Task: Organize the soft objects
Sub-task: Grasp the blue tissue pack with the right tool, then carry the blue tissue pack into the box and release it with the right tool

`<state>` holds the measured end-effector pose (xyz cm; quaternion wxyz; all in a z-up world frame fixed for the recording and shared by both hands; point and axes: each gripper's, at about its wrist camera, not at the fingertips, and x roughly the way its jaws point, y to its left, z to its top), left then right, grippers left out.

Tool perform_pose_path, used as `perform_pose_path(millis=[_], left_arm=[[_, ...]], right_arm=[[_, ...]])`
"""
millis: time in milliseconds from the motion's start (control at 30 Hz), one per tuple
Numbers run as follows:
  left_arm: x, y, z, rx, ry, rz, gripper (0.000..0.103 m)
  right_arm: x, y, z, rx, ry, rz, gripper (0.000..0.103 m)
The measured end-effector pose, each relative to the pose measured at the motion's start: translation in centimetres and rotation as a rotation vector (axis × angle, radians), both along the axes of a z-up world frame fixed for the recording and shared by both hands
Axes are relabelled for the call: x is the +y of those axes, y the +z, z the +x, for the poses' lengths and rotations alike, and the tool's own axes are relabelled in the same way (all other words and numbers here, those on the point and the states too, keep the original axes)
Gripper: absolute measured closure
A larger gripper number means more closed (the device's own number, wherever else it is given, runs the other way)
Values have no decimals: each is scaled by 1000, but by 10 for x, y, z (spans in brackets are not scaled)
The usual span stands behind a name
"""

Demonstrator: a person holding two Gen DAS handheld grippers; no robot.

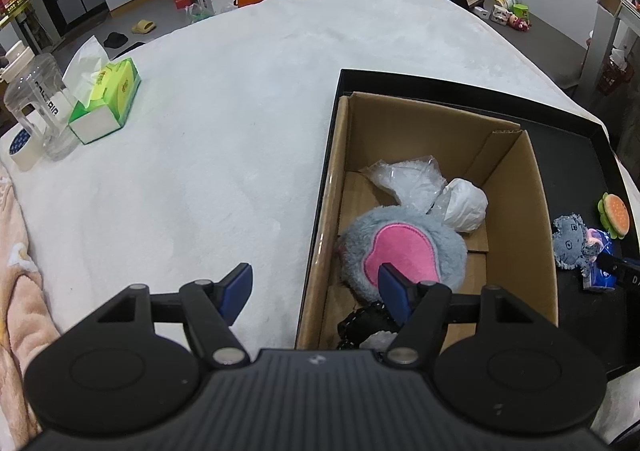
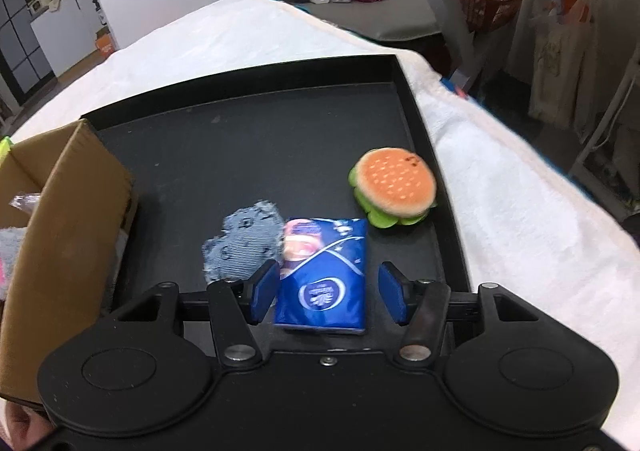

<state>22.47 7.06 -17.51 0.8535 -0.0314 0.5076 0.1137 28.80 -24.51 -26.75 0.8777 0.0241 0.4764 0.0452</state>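
Note:
A cardboard box stands in a black tray on a white blanket. Inside it lie a grey plush with a pink patch, crumpled white plastic bags and a small black item. My left gripper is open and straddles the box's left wall, its right finger above the plush. On the tray floor sit a denim plush, a burger plush and a blue tissue pack. My right gripper is open around the pack, with a gap at the right pad.
On the blanket at far left are a green tissue box, a clear jar and a tape roll. A pink cloth lies at the left edge. The box wall stands left of my right gripper.

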Motion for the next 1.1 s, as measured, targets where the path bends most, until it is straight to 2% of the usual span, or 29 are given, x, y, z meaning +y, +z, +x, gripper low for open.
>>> perform_pose_path(millis=[467,567,600,633,700,1100], left_arm=[[7,-8,3,22,15,6,35],[7,-10,4,25,14,7,35],[6,-10,5,25,13,7,35],[6,-10,5,25,13,7,35],[6,-9,6,26,14,5,35],[7,-1,1,-4,5,-22,35]], right_arm=[[16,-18,1,23,50,-26,48],[17,-21,0,16,50,-61,62],[17,-20,0,12,54,-64,77],[15,-18,0,15,56,-48,81],[11,-15,0,14,49,-17,82],[13,18,-10,-37,63,-44,83]])
